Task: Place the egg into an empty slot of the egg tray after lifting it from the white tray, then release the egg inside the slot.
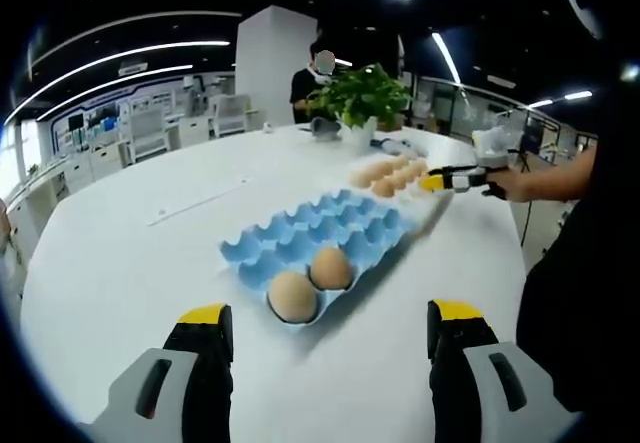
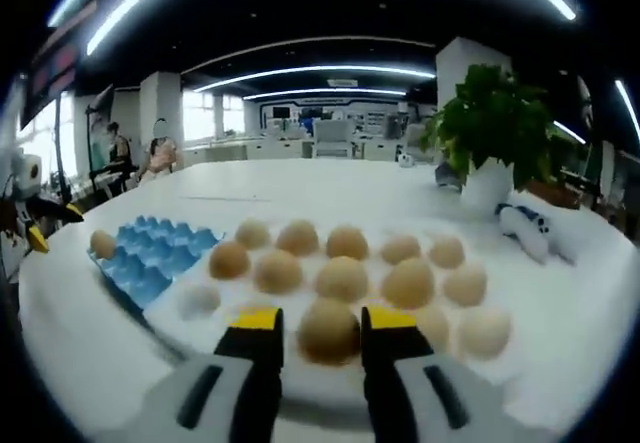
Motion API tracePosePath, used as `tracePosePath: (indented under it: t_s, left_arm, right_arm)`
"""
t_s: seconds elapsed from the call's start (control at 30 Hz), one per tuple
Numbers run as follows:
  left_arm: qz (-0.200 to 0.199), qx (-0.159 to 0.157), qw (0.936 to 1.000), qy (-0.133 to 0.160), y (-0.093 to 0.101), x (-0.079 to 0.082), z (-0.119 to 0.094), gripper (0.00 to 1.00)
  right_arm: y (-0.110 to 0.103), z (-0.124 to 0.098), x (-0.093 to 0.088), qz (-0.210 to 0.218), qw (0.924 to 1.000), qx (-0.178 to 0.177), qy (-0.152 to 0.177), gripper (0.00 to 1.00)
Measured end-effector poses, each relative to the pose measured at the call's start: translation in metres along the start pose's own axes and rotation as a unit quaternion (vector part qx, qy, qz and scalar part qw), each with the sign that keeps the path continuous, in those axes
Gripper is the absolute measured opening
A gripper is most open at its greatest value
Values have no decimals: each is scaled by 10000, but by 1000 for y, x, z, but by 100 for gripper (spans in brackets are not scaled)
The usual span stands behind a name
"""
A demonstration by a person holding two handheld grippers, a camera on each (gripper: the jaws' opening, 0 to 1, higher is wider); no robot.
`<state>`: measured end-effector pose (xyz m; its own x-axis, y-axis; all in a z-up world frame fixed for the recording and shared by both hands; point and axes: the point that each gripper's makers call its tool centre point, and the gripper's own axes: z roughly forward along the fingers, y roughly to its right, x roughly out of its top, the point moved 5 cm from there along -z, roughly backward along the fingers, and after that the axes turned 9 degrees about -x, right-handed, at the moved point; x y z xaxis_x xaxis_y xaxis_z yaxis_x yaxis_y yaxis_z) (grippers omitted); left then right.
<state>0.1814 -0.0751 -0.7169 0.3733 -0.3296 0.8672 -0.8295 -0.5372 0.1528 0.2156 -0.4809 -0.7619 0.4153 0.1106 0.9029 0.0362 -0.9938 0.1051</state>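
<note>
1. My right tongs are bracketing an egg at the white tray's near edge; grip I cannot tell.
2. My left tongs are hanging apart over open counter, just short of the blue egg tray.
3. Two eggs are sitting in its nearest slots.

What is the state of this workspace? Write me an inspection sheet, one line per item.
Surface: white round table, mostly bare.
Job's things: blue egg tray holding two eggs in its near slots; white tray carrying many eggs, one egg between the right gripper's jaws.
Clutter: potted plant; a white and blue item beside it, too blurred to name.
Grippers: left gripper open, hovering short of the egg tray; right gripper closed around the egg, which sits on the white tray.
Cables: nothing seen.
Surroundings: open office with desks, ceiling light strips, a person standing beyond the table.
</note>
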Motion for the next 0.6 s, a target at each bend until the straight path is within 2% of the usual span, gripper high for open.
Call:
tracePosePath:
  t_s: [0.03,0.07,0.1,0.17,0.23,0.4,0.5,0.6]
  left_arm:
    - [0,-1,10000,7,0,0,0,81]
    - [-3,-5,10000,9,0,0,0,81]
    - [1,4,10000,0,0,0,-1,81]
    - [-3,8,10000,-9,-1,0,-1,81]
    - [-9,6,10000,-7,-1,0,0,81]
    - [1,24,10000,-4,-2,0,-1,81]
    - [-1,62,10000,-5,-3,0,-1,81]
    - [1,49,10000,-23,-3,0,0,81]
  right_arm:
    - [-1,2,3,77,9997,84,218,30]
    - [1,2,4,174,9995,64,255,30]
    - [2,-1,5,255,9994,89,221,29]
    - [5,0,5,143,9996,45,237,25]
    - [7,1,7,339,9992,130,182,25]
    - [4,-3,10,172,9996,169,175,24]
    - [6,-7,16,429,9985,195,276,24]
    - [3,-12,23,499,9979,236,333,25]
